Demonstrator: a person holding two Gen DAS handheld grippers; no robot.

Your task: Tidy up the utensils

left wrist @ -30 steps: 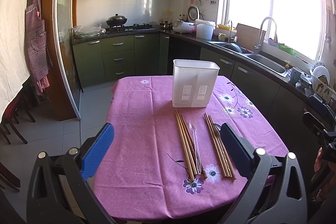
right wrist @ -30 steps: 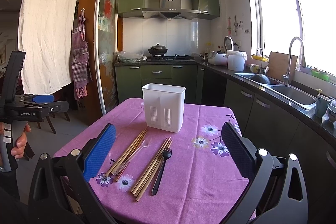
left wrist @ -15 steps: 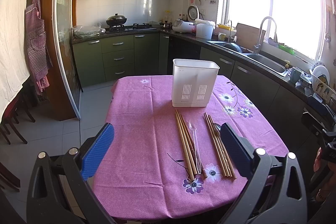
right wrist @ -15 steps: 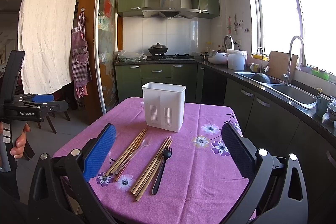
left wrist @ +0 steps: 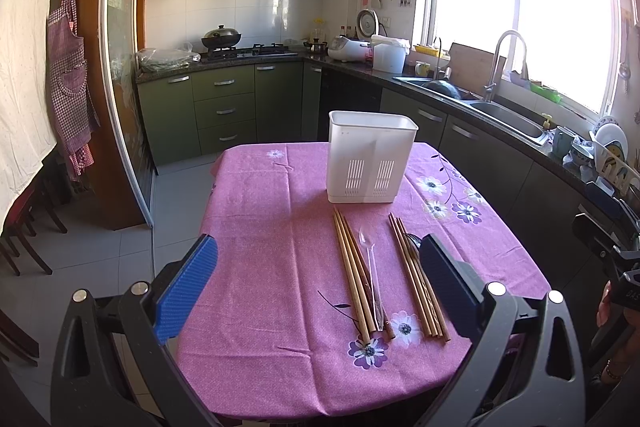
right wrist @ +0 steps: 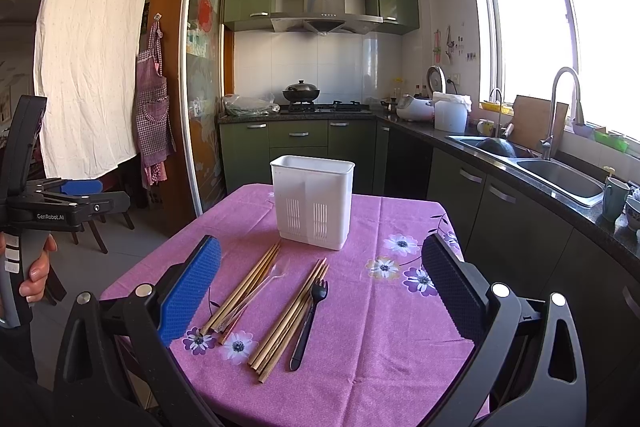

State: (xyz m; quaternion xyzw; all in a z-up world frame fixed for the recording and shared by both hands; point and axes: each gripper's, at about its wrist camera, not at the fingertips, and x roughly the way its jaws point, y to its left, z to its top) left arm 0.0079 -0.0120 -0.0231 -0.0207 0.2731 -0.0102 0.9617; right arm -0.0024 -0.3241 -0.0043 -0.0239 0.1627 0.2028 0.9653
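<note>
A purple tablecloth (right wrist: 360, 327) carries one white holder (right wrist: 312, 203); before it lie two chopstick bundles (right wrist: 244, 287), one clear spoon (left wrist: 370, 263), one black fork (right wrist: 310, 315). Both the left gripper (left wrist: 318, 279) and the right gripper (right wrist: 320, 287) have fingers spread, holding nothing.

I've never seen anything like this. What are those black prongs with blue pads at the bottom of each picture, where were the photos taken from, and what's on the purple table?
There is no robot here. A person holds a hand tool in each hand, and each tool carries a camera looking along its two fingers. One picture comes from the left gripper, the other from the right gripper. In the right view you can see the left hand around its tool's handle. Both pairs of fingers are spread open and hold nothing. On the tablecloth stand a white utensil holder, two bundles of wooden chopsticks, a clear plastic utensil and a black fork. Nothing appears sorted into the holder yet.
</note>
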